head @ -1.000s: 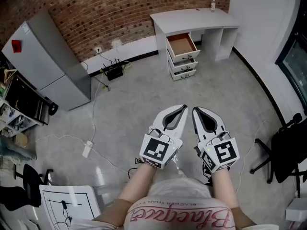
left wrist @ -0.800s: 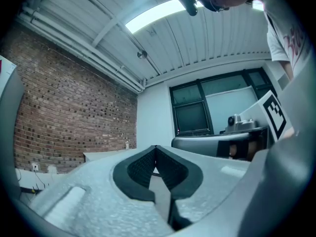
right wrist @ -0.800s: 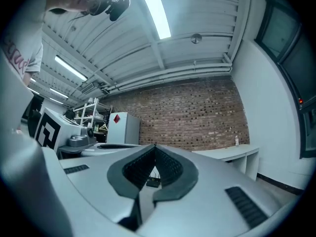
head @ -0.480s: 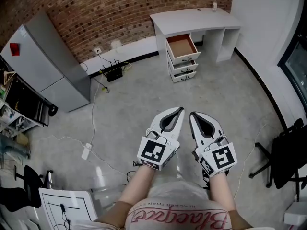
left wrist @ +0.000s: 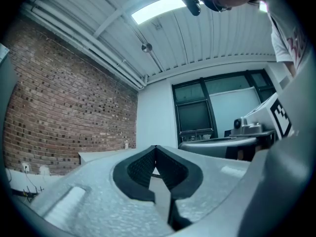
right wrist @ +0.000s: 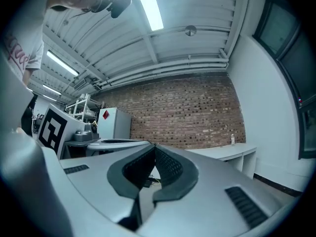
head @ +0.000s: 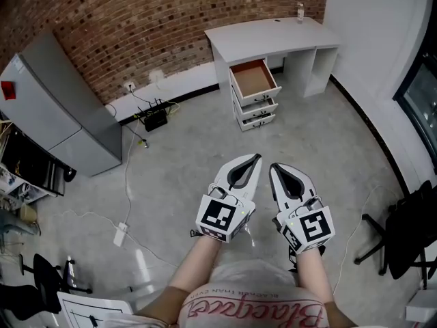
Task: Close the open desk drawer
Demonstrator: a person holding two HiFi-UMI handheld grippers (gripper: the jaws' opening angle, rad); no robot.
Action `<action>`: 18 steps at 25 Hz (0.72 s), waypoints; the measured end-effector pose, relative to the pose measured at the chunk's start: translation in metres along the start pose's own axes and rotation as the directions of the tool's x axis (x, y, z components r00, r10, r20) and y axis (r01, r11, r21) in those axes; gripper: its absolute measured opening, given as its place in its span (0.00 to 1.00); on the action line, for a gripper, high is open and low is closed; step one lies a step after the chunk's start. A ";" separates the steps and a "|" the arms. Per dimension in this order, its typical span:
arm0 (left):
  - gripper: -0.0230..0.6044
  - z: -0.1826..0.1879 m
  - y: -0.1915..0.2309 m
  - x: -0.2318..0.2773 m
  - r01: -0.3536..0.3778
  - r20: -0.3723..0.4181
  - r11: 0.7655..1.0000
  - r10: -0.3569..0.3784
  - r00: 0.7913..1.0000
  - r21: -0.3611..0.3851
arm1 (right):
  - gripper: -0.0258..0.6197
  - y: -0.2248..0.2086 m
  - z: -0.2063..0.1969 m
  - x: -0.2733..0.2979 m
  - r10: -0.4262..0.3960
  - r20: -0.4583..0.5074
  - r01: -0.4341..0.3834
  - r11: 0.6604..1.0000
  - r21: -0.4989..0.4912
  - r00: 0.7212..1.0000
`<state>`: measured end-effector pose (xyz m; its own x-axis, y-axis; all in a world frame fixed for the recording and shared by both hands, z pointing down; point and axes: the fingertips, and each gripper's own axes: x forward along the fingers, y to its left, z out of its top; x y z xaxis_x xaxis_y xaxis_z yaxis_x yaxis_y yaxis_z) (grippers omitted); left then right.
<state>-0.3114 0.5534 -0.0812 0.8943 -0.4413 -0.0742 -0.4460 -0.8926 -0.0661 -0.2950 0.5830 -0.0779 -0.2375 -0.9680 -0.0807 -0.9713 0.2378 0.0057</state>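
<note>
Rough red brick wall (head: 136, 26) and speckled grey concrete floor (head: 184, 149) fill the head view. Beneath the smooth white desk (head: 273, 36), the top drawer (head: 253, 78) juts out, a shallow brown-bottomed box. Well short of the desk hang the left gripper (head: 257, 158) and right gripper (head: 272, 165). In the left gripper view, ribbed dark jaws meet with nothing between them. The right gripper view shows jaws likewise closed and empty.

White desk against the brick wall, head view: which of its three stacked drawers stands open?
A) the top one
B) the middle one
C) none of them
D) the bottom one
A: the top drawer of the white desk is pulled out with its brown inside showing, while the middle drawer and the bottom drawer show only their white fronts.
</note>
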 end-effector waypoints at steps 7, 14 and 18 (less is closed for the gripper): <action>0.05 -0.004 0.054 0.056 0.029 0.006 1.000 -0.029 1.000 0.000 | 0.06 -0.040 -0.002 0.066 -0.009 0.006 0.009 1.000 0.014 1.000; 0.05 -0.018 0.113 0.106 0.062 -0.005 0.998 -0.062 0.998 -0.013 | 0.06 -0.074 -0.012 0.137 -0.029 -0.011 0.029 0.999 0.013 1.000; 0.05 -0.022 0.147 0.125 0.069 -0.001 0.997 -0.069 0.998 -0.021 | 0.06 -0.091 -0.018 0.171 -0.053 -0.021 0.054 0.998 0.027 0.998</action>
<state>-0.2642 0.3655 -0.0786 0.9231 -0.3785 -0.0684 -0.3821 -0.9227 -0.0504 -0.2477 0.3943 -0.0744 -0.1858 -0.9808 -0.0596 -0.9819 0.1876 -0.0260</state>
